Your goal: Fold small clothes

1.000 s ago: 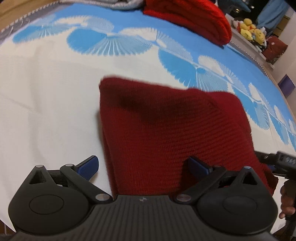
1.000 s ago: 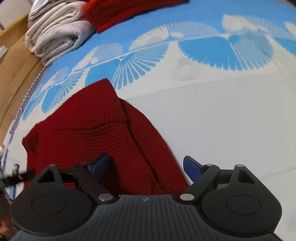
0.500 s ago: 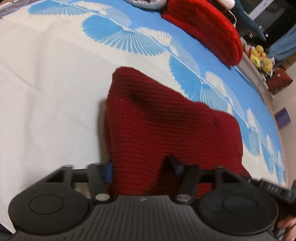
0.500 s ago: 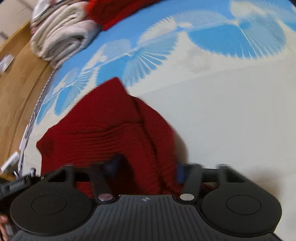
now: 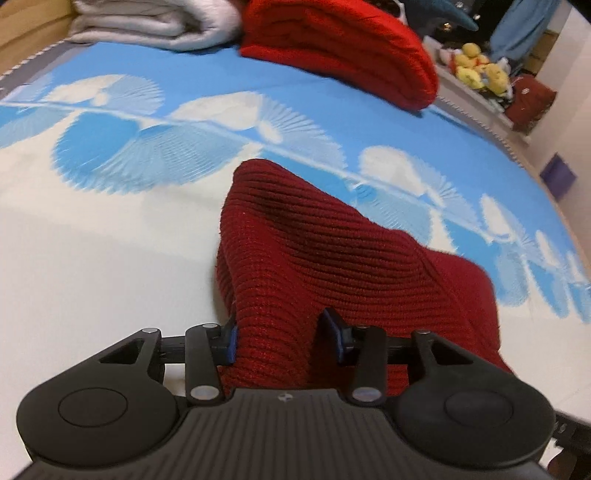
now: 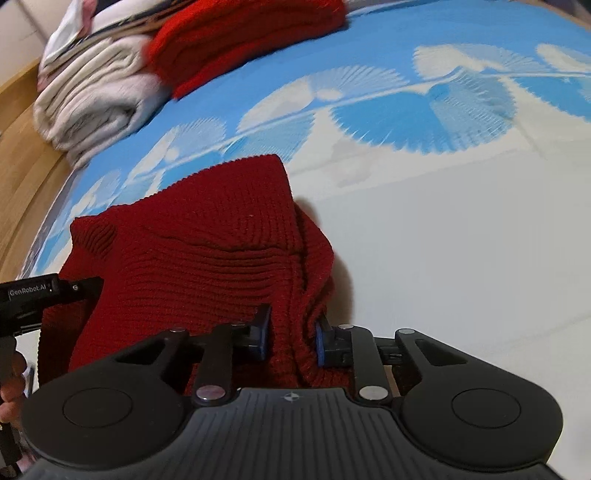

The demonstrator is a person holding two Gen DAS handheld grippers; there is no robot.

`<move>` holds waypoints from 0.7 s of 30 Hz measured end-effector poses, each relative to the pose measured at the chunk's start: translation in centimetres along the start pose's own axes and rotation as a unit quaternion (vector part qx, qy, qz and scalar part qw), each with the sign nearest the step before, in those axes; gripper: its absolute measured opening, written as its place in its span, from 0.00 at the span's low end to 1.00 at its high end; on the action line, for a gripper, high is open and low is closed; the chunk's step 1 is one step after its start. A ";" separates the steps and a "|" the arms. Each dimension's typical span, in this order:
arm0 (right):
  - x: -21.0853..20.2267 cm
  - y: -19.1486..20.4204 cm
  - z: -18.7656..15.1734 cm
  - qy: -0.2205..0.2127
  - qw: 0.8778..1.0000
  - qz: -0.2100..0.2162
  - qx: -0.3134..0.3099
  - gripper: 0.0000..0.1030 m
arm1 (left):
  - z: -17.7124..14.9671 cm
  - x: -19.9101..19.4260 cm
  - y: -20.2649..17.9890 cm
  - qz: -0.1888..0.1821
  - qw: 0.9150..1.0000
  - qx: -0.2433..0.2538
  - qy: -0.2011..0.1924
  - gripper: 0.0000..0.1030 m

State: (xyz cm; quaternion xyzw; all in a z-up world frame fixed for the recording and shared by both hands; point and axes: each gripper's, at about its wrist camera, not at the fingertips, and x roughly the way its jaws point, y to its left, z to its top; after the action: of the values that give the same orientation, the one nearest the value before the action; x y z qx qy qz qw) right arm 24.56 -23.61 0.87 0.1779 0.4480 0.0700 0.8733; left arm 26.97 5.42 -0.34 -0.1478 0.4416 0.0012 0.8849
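Note:
A dark red knit garment (image 5: pixel 332 258) lies on the blue and white patterned bed cover (image 5: pixel 110 240). My left gripper (image 5: pixel 282 338) is shut on its near left edge, and the knit bunches up between the blue pads. The garment also shows in the right wrist view (image 6: pixel 207 254). My right gripper (image 6: pixel 291 341) is shut on its near right edge, with folds of knit pinched between the pads. The near edge is raised off the bed while the far part rests on it. The left gripper's body (image 6: pixel 33 295) shows at the left of the right wrist view.
A folded bright red knit (image 5: pixel 343 48) and a stack of folded white cloth (image 5: pixel 155 22) lie at the far end of the bed; both show in the right wrist view (image 6: pixel 240 40) (image 6: pixel 92 99). Yellow plush toys (image 5: pixel 476 70) sit beyond the bed's right edge.
Both grippers went from open around the garment's near edge to shut on it. They have lifted that edge, and the knit now rises in a peak.

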 end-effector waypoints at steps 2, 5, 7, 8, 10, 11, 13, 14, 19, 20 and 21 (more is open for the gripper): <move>0.0 -0.4 0.9 -0.015 1.000 -0.014 0.013 0.22 | 1.5 1.4 -1.0 -0.013 1.000 0.002 0.001 0.47; 0.5 -0.9 2.3 -0.039 0.998 -0.040 0.023 0.22 | 3.2 3.5 -2.5 -0.027 1.000 0.003 -0.002 0.47; 1.0 -1.4 3.0 -0.050 0.997 -0.053 0.029 0.22 | 3.9 4.7 -3.2 -0.028 1.000 0.004 -0.002 0.47; 1.5 -1.7 3.6 -0.053 0.996 -0.057 0.034 0.22 | 4.0 5.2 -3.5 -0.025 1.000 0.008 -0.003 0.48; 2.5 -2.2 4.6 -0.049 0.996 -0.058 0.043 0.23 | 4.0 5.7 -3.7 -0.017 1.000 0.018 -0.004 0.51; 2.9 -2.5 4.9 -0.044 0.996 -0.056 0.044 0.25 | 3.9 5.6 -3.6 -0.011 1.000 0.016 -0.006 0.58; 3.0 -3.2 5.4 -0.045 0.995 -0.065 0.068 0.36 | 3.8 4.7 -3.2 0.012 0.999 0.024 -0.016 0.70; 2.6 -3.3 5.6 -0.047 0.993 -0.071 0.083 0.46 | 4.0 4.1 -3.3 0.021 0.999 0.030 -0.026 0.79; 0.5 -1.4 6.6 -0.115 0.991 -0.042 0.055 0.48 | 3.0 1.2 -3.6 0.048 0.996 0.060 -0.043 0.90; 0.7 -1.0 6.7 -0.114 0.992 -0.030 0.049 0.48 | 2.4 1.0 -3.6 0.054 0.996 0.065 -0.036 0.91; 1.1 -0.5 6.8 -0.112 0.993 -0.018 0.043 0.48 | 1.7 0.9 -3.5 0.058 0.995 0.070 -0.029 0.91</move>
State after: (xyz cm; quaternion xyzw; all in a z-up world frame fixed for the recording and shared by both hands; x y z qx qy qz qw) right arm 30.66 -25.46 3.53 0.2140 0.3530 0.0142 0.9107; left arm 29.27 2.35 0.83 -0.0596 0.4226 0.0258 0.9040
